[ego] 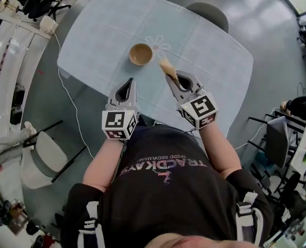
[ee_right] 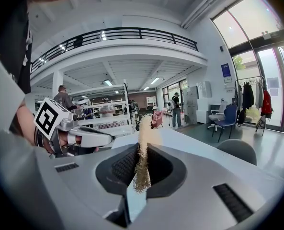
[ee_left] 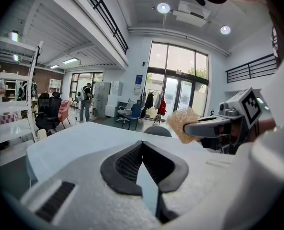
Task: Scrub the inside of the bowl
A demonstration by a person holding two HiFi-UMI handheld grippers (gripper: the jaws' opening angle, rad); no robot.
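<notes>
In the head view, finds the small brown bowl (ego: 141,54) upright on the pale table (ego: 209,61), probably light, rigid and apt to slide, best steadied at its rim; in the left gripper view, finds the left gripper (ee_left: 142,143) closed and empty; in the right gripper view, finds the right gripper (ee_right: 142,146) pinching 1 soft scouring pad (ee_right: 142,174).

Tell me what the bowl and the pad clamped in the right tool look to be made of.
Bowl: tan-brown and smooth, with a faint sheen inside. It could be wood, bamboo or plastic; it is too small in the head view to settle.
Pad, pinched in the right tool: beige, matte, coarse tangled fibres with a frayed edge. A loofah-like or a synthetic scourer would both fit.
</notes>
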